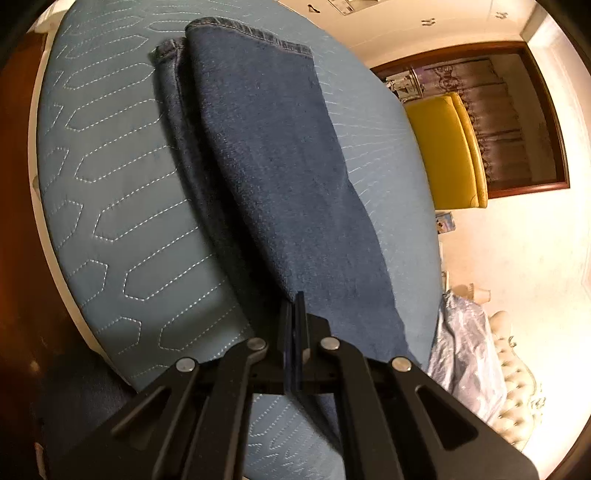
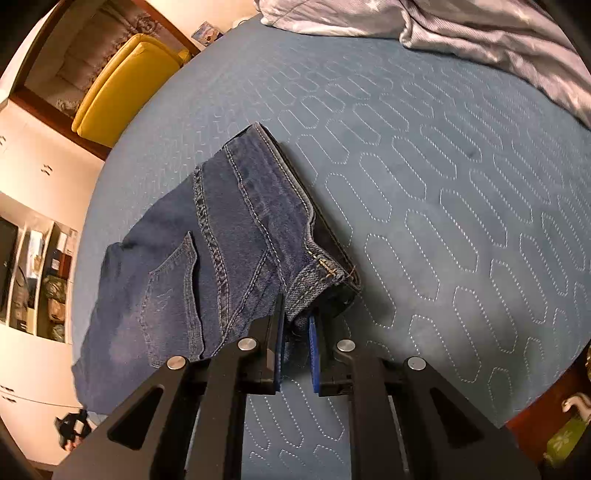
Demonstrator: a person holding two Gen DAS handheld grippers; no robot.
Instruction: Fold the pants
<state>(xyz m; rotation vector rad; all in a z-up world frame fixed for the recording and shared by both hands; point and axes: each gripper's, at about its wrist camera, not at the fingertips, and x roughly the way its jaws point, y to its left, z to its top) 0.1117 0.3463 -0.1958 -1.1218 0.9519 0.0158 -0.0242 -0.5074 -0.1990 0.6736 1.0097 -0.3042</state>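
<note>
Left wrist view shows your left gripper [image 1: 295, 314] with its blue pads pressed flat together; the jeans [image 1: 266, 155] run past them on the right, and whether a thin edge of denim is caught between the pads cannot be told. From there the legs stretch away across the quilted blue mattress [image 1: 110, 206], one lying on top of the other, with both stitched hems at the far end. A yellow chair [image 1: 443, 147] stands beyond the bed, before a dark wood-framed opening.

Right wrist view shows your right gripper [image 2: 297, 332] clenched on the waistband end of the jeans [image 2: 221, 240]: a bunched fold of denim by the belt loop sits between the two blue pads, which stay slightly apart around it. The back pocket [image 2: 170, 284] faces up to the left of the fingers, and the waistband runs away from you along the mattress [image 2: 443, 192]. A crumpled grey duvet [image 2: 461, 29] lies at the far edge of the bed.
</note>
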